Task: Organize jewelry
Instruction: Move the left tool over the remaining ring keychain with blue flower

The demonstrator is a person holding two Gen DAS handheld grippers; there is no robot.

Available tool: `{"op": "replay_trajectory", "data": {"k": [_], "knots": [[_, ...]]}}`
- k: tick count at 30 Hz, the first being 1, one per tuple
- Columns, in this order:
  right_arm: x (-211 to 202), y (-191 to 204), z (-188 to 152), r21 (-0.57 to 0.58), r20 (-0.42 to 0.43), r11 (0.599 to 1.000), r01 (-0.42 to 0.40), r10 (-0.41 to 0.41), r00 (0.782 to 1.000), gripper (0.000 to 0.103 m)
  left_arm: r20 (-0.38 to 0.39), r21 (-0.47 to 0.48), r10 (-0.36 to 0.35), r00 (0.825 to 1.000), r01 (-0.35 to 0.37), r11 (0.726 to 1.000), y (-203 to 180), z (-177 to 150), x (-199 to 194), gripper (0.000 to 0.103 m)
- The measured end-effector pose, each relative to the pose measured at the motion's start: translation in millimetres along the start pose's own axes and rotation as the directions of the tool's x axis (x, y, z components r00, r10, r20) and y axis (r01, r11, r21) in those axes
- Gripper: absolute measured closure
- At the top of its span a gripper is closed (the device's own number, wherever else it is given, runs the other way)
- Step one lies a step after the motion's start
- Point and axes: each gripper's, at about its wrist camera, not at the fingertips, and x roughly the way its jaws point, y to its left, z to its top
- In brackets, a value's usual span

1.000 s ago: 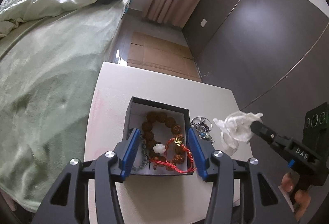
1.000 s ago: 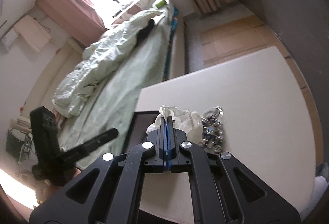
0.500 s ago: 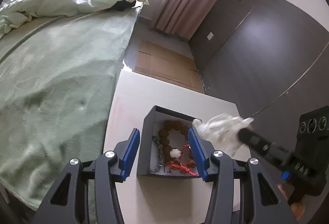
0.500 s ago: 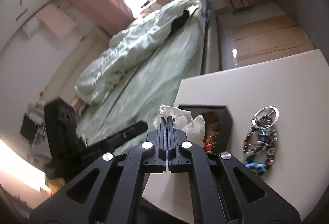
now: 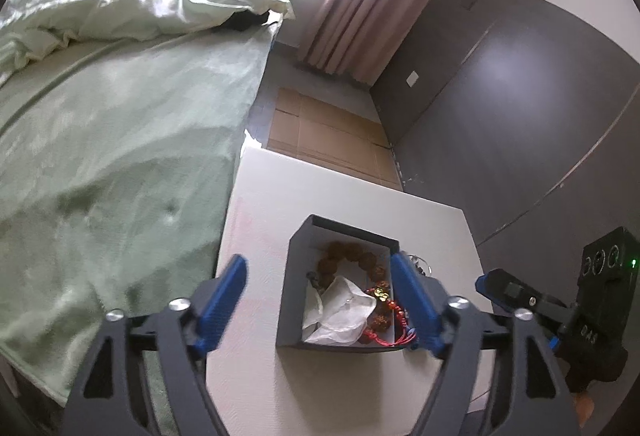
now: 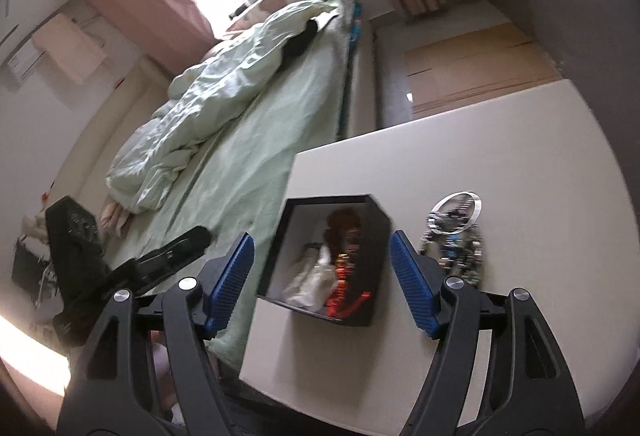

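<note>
a white table (image 5: 256, 203) stands beside a bed (image 5: 120, 139) covered in pale green bedding. a dark open box (image 5: 294, 276) sits on the table near its front edge, closer to the edge that runs along the bed.

inside the box, a crumpled clear plastic bag (image 5: 342, 310) lies toward the front. a bracelet of brown beads (image 5: 352, 254) curves along the back of the interior, and a red cord bracelet (image 5: 394, 334) lies at the front right corner, touching the bag's edge. in the right wrist view the same contents are blurred, the bag (image 6: 310, 280) pale and the red cord (image 6: 346, 302) beside it.

on the table just beside the box, on the side away from the bed, lies a cluster of mixed beaded pieces (image 6: 460, 252) with a silver ring (image 6: 456, 209) at its far end. it is apart from both claws.

the left gripper (image 5: 320, 306) is spread wide and holds nothing; its blue fingers (image 5: 224, 300) stand either side of the box's left wall, the right finger over the box's right wall. whether it touches cannot be told.

the right gripper (image 6: 320, 284) is likewise spread wide and empty, its fingers (image 6: 412, 282) flanking the box in its own view. from the left wrist view it (image 5: 496, 286) sits near the table's right edge, apart from the box.
</note>
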Motion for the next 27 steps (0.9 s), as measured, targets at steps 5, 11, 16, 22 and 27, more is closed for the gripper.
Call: {"op": "replay_trajectory", "data": {"k": [5,11,16,22,27], "knots": [[-17,-14,1,0.031,0.031,0.999,0.028,-0.029,0.999,0.025,-0.01,0.056,0.0,1.0,0.0,0.998,-20,-5,10,0.019],[-26,-26,0,0.031,0.018,0.998,0.056,-0.057,0.998,0.016,-0.014,0.11,0.002,1.0,0.0,0.994,-40,-11,16,0.014],[-37,-39,-3,0.041,0.021,0.996,0.085,-0.086,0.996,0.007,-0.019,0.139,-0.005,1.0,0.008,0.99,-56,-14,20,0.013],[-49,-60,-7,0.075,0.018,0.991,0.112,-0.114,0.993,0.005,-0.038,0.183,-0.006,0.999,0.013,0.983,-78,-20,28,0.01],[-57,-78,-7,0.103,0.022,0.988,0.111,-0.114,0.993,0.005,-0.055,0.232,0.003,0.998,0.01,0.973,-100,-24,36,0.009]]}}
